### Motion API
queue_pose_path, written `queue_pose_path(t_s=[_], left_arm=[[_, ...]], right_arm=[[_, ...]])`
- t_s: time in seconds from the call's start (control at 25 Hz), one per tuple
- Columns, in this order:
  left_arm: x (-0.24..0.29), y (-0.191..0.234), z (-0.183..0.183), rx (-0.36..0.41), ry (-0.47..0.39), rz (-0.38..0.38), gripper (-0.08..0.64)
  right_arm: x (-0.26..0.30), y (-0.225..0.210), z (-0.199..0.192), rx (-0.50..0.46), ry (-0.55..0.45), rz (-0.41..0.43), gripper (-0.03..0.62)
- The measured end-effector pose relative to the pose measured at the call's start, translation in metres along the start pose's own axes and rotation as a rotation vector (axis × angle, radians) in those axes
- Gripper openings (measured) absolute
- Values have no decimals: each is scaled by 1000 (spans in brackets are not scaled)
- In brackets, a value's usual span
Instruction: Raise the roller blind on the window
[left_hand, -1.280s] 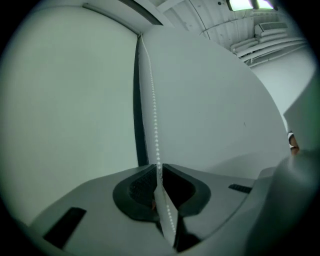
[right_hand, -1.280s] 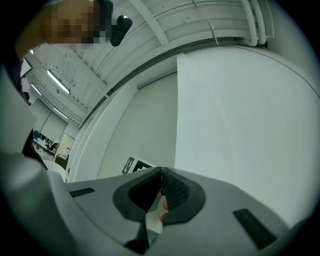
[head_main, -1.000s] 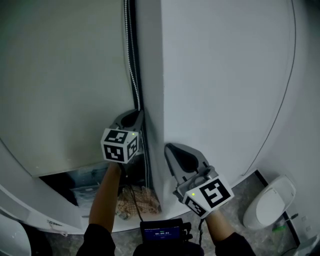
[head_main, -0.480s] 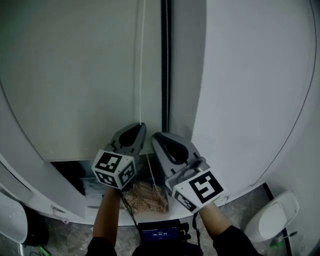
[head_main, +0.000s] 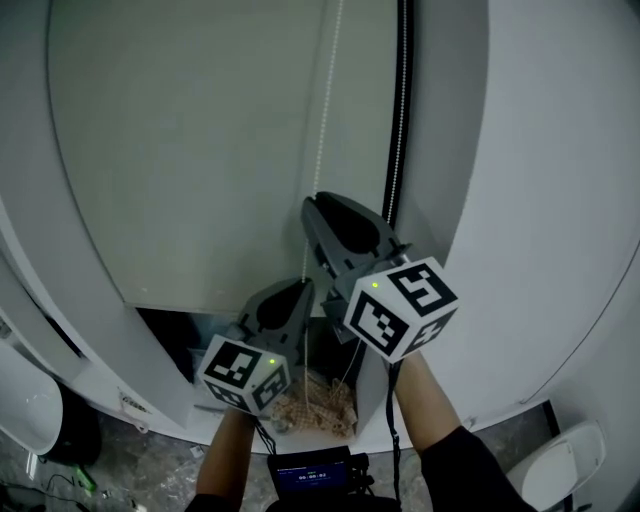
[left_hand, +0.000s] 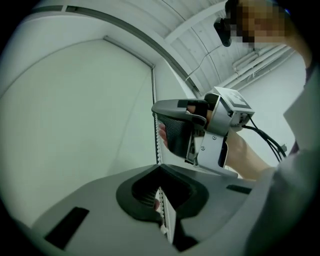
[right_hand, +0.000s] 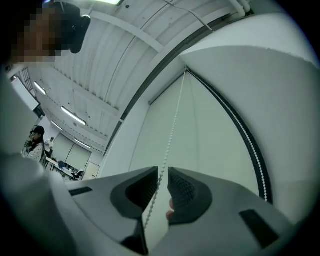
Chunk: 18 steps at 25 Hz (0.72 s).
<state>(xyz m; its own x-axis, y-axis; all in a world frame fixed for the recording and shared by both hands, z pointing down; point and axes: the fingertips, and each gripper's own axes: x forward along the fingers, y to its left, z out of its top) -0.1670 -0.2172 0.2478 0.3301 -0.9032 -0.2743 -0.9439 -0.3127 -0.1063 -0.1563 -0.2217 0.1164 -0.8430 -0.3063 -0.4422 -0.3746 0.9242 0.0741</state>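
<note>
The pale roller blind hangs over the window, its bottom edge just above the sill. A white bead chain runs down in front of it, and its second strand runs along the dark side channel. My left gripper is the lower one and is shut on the chain at its tips. My right gripper is higher up the same strand. Its jaws stand a narrow gap apart with the chain passing between them, close to the left jaw.
A white wall stands right of the window. A tan netted bundle lies on the sill below the blind. A small screen device is at my waist. A white rounded object sits on the floor at the lower right.
My right gripper has risen from beside the left gripper to above it along the chain. The left gripper sits lower in the view. The head view has shifted left.
</note>
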Motion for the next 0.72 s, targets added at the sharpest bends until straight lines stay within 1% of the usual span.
queue_pose_path(t_s=[0.08,0.12,0.16,0.28,0.4,0.52,0.6,0.72], left_arm=[[-5,2,2,4,0,3,9],[-6,1,2,5,1,3,9],[-5,-1,2,8,3,2,9],[-6,-8,2,4,1,-12,9],[-14,-5,11,-63,-47,-36,9],[-10,5,30,-115,-107,-50,11],[-1,2,48,-111,-133,-67,11],[7,-12,79,-56,-145,-92,11]], right_arm=[[3,4,0,-2,-8,-11,46],[3,5,1,-1,-10,-13,24],[1,4,1,1,-12,-13,18],[-4,0,-1,-22,-11,-22,15],[-10,-9,-9,-66,7,-48,15],[-15,-31,-20,-65,36,-58,15],[-24,-40,-24,-77,58,-59,15],[-44,-27,-29,-101,93,-39,15]])
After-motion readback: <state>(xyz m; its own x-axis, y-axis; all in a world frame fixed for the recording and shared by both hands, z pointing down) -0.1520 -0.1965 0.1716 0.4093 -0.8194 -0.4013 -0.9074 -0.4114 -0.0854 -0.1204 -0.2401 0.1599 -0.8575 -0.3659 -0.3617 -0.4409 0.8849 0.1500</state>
